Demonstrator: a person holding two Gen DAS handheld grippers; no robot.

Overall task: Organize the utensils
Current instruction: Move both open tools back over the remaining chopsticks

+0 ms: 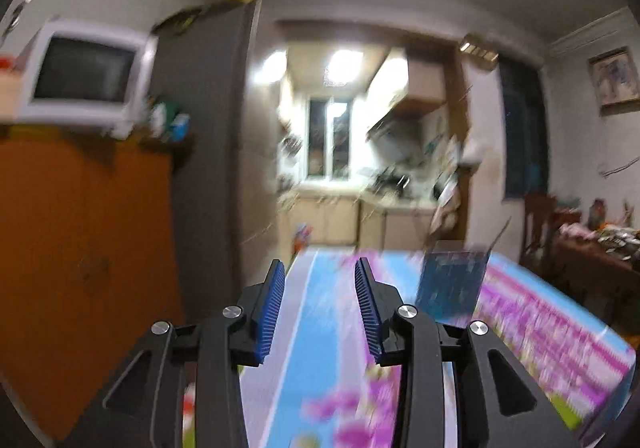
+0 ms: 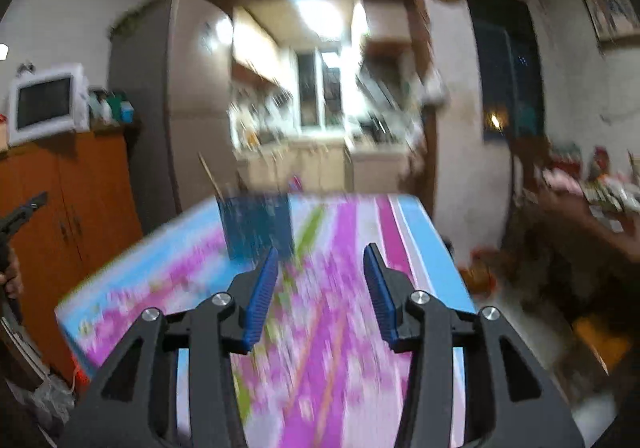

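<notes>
Both tongs parted, empty; blurred blue holder with a stick.

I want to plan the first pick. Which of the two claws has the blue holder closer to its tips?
The right claw: the blue holder stands just beyond its left fingertip. From the left claw the same holder sits off to the right.

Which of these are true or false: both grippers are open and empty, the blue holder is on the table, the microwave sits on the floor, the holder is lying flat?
1. Both the left gripper and the right gripper are open and empty. True.
2. The blue holder is on the table. True.
3. The microwave sits on the floor. False: it sits on the orange cabinet.
4. The holder is lying flat. False: it stands upright.
</notes>
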